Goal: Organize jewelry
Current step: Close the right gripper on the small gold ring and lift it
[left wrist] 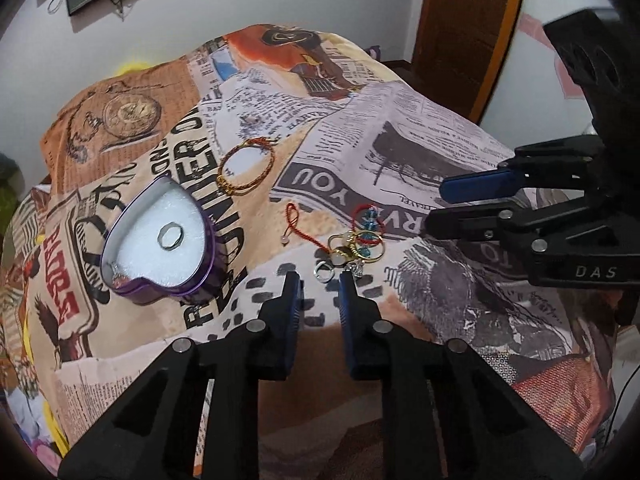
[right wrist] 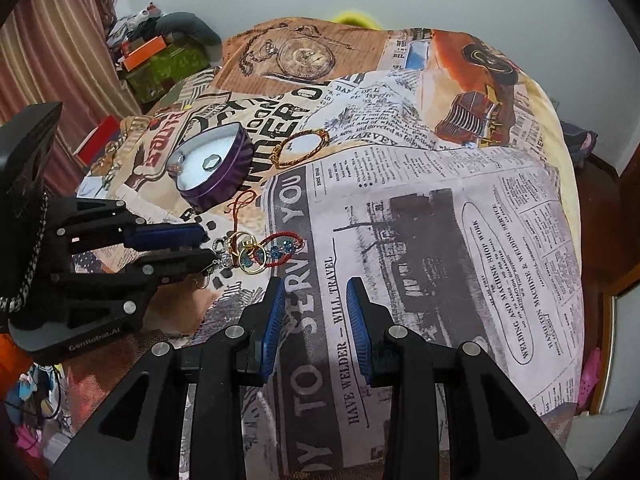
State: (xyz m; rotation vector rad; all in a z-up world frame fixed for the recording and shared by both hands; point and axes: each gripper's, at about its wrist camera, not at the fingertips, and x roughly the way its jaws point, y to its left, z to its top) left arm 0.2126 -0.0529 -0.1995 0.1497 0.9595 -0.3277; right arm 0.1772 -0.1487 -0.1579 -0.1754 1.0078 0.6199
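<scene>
A purple heart-shaped box [left wrist: 160, 240] lies open on the printed cloth, with white foam inside and a silver ring [left wrist: 171, 237] on it. It also shows in the right wrist view [right wrist: 216, 168]. A heap of jewelry [left wrist: 356, 240] with gold rings, a red cord and blue beads lies just beyond my left gripper [left wrist: 320, 280], which is open and empty, close to a small silver ring [left wrist: 325, 271]. A gold and red bangle [left wrist: 246, 168] lies farther off. My right gripper [right wrist: 316, 284] is open and empty, to the right of the heap [right wrist: 256, 254].
The printed newspaper-pattern cloth [right wrist: 440, 220] covers a raised, rounded surface. A red cord loop [left wrist: 298, 226] lies between box and heap. A wooden door [left wrist: 468, 20] stands behind. Boxes and clothes [right wrist: 160, 56] are piled by the curtain at far left.
</scene>
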